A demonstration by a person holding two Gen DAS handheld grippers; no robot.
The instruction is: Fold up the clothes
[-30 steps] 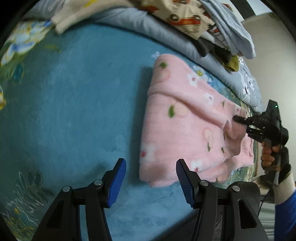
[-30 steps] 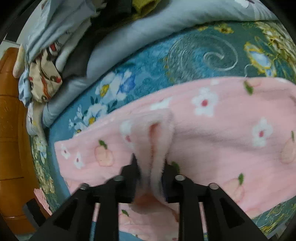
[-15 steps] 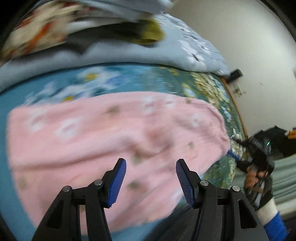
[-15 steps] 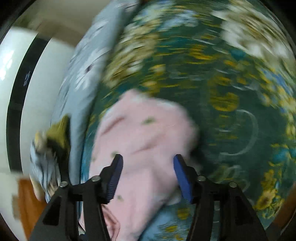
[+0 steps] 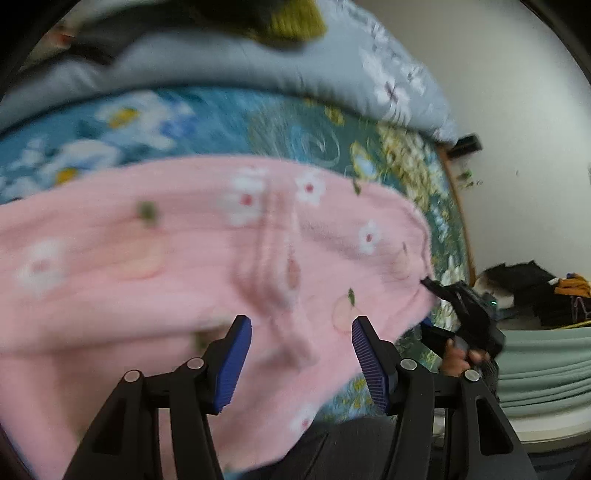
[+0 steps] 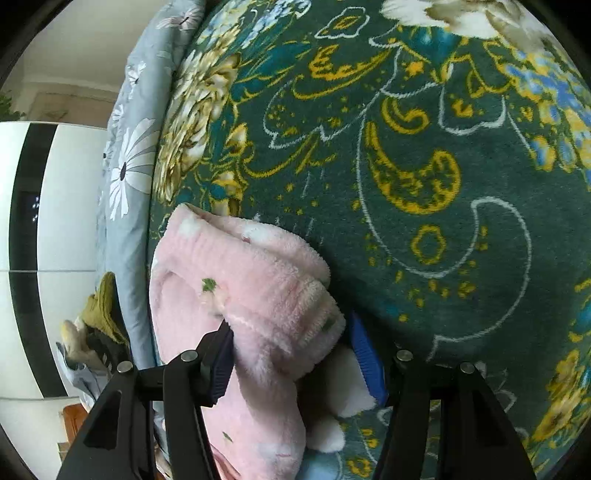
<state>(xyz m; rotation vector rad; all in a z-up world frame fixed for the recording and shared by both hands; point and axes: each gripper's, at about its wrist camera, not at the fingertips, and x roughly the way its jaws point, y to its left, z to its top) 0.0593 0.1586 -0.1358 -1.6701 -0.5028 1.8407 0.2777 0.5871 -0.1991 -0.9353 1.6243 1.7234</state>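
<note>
A pink fleece garment [image 5: 155, 266] with white flowers and peaches lies folded on the patterned bed cover [image 5: 221, 122]. My left gripper [image 5: 301, 354] is open, hovering just over the garment's near edge with a fold ridge between its blue pads. In the right wrist view the garment's thick folded end [image 6: 255, 291] sits between the open fingers of my right gripper [image 6: 295, 354], the pads around it without pinching. The right gripper also shows in the left wrist view [image 5: 461, 306] at the garment's right end.
A grey-blue floral quilt [image 5: 229, 59] with piled clothes, including an olive knit piece [image 5: 291, 22], lies along the far side of the bed. The dark green floral cover [image 6: 424, 166] stretches beyond the garment. A white wall and a wardrobe [image 6: 51, 258] stand past the bed.
The right gripper let go of the pinched fold, swung round and now sits open around the garment's folded end. The left gripper moved over the garment from the bare blue cover.
</note>
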